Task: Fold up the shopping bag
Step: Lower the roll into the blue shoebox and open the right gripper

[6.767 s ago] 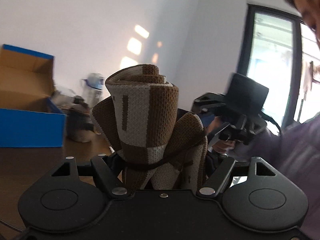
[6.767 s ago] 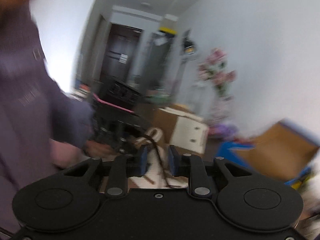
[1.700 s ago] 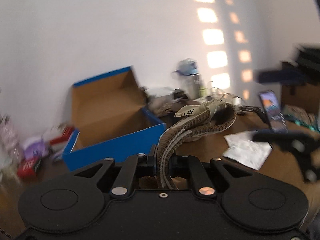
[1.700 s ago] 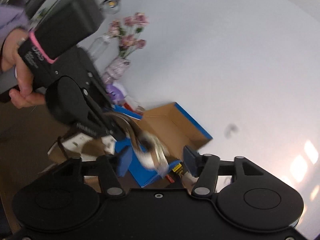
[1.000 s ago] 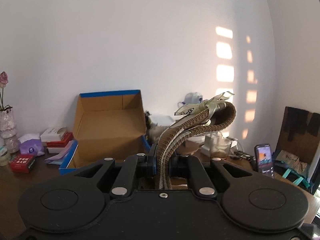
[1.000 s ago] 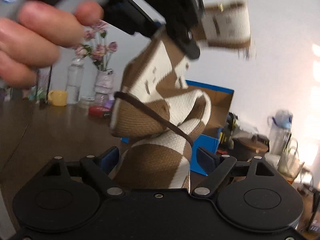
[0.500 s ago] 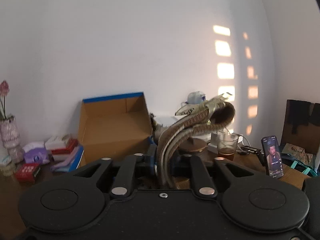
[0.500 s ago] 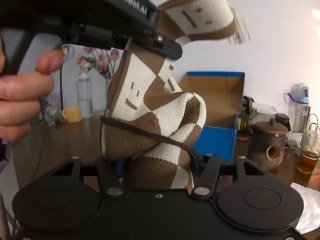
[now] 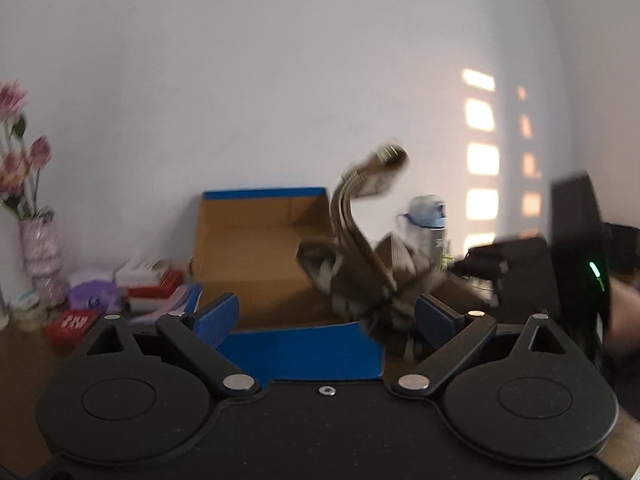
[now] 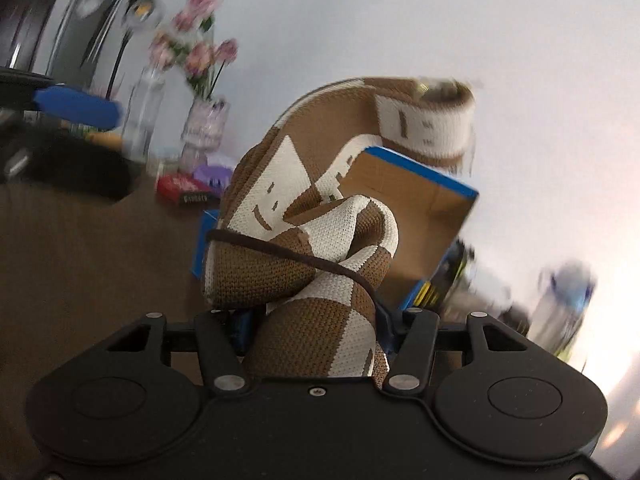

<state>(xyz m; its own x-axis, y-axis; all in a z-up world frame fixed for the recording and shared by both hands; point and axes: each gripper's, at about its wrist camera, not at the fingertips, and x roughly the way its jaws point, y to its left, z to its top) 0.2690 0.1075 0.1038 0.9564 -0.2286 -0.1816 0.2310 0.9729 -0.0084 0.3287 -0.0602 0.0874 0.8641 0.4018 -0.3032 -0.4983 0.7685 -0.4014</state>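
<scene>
The shopping bag (image 10: 304, 256) is a brown and cream checked knit, rolled into a bundle with a dark cord (image 10: 288, 254) around it. My right gripper (image 10: 312, 328) is shut on the bundle's lower end, and the strap end (image 10: 424, 120) arches up above it. In the left wrist view the bag (image 9: 360, 276) hangs blurred ahead and to the right, in front of the right tool's black housing (image 9: 516, 256). My left gripper (image 9: 326, 316) is opening wide, with nothing pressed between its blue pads (image 9: 216, 316). One of its blue fingers (image 10: 76, 108) shows at the left of the right wrist view.
An open cardboard box with blue edges (image 9: 260, 248) stands on the brown table (image 10: 80, 264) behind the bag. A vase of pink flowers (image 9: 40, 248), red packets (image 9: 72, 320) and a purple item lie to its left. A water bottle (image 9: 428, 224) stands to the right.
My left gripper let go of the bag's straps and spread wide. The right gripper closed on the rolled bag, then tilted and carried it away from the left gripper.
</scene>
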